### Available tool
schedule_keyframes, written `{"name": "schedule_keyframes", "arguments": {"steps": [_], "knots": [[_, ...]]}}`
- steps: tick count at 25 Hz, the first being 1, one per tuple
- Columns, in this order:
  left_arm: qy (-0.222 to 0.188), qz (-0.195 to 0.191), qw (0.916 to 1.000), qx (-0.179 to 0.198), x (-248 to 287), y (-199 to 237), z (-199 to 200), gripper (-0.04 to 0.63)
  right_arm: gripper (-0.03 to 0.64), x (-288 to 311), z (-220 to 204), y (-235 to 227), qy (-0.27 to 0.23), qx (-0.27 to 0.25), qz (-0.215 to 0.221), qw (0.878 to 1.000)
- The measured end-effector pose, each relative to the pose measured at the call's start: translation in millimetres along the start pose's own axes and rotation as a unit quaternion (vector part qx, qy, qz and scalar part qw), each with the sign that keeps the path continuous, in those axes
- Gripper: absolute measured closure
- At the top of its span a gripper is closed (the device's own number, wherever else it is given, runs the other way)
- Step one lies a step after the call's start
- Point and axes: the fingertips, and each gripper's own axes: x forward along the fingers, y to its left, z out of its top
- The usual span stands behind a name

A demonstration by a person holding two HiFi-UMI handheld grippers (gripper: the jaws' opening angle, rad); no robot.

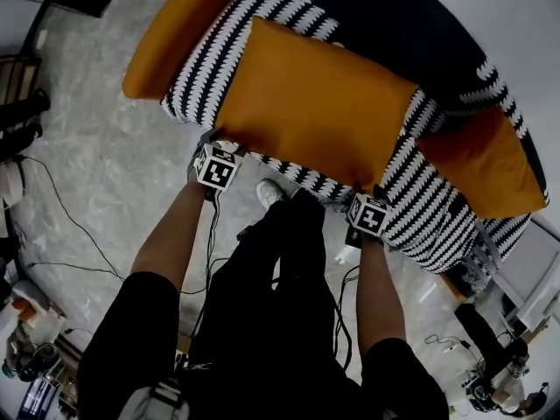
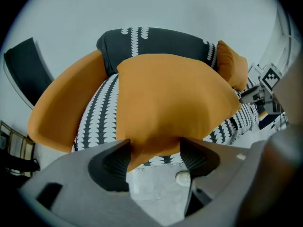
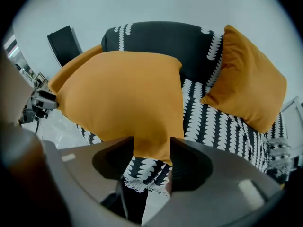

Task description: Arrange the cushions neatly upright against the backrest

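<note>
Jaws of the left gripper [image 2: 154, 151] are spread wide, with one near corner of the large orange cushion [image 1: 315, 103] seen between them. The fabric fills the gap but is not visibly pinched. The right gripper [image 3: 151, 150] is held the same way, its jaws wide apart around the other near corner of the same cushion.

A marker cube [image 1: 216, 166] printed with black-and-white squares is carried on the left gripper, and a matching cube [image 1: 369, 214] on the right gripper.

The large orange cushion is plump, rectangular and made of plain matte cloth. It is laid across the seat of the sofa [image 1: 437, 208], with its near edge reaching the front of the seat. The sofa is covered in a black fabric with rows of white scalloped shapes. The backrest [image 1: 394, 24] is mostly plain black.

A second orange cushion [image 1: 171, 33] is seen at the sofa's left end in the head view. A third orange cushion [image 1: 486, 169] is propped at the right end beside the backrest. The floor [image 1: 105, 164] is grey and mottled like stone, and thin black cables [image 1: 61, 208] are trailed across it.
</note>
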Motion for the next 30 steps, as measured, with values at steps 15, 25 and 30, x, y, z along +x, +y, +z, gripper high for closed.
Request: {"name": "schedule_keyframes", "arguments": {"steps": [15, 25, 30], "knots": [[-0.011, 0.015, 0.9994, 0.03, 10, -4, 15, 0.483, 0.561, 36, 10, -1, 0.019, -0.02, 0.034, 0.999], [-0.089, 0.022, 0.9957, 0.007, -49, 12, 80, 0.578, 0.597, -34, 63, -1, -0.06, 0.01, 0.038, 0.997], [-0.117, 0.033, 0.9925, 0.011, -88, 13, 110, 0.58, 0.598, -81, 88, -3, -0.107, 0.005, 0.024, 0.994]]}}
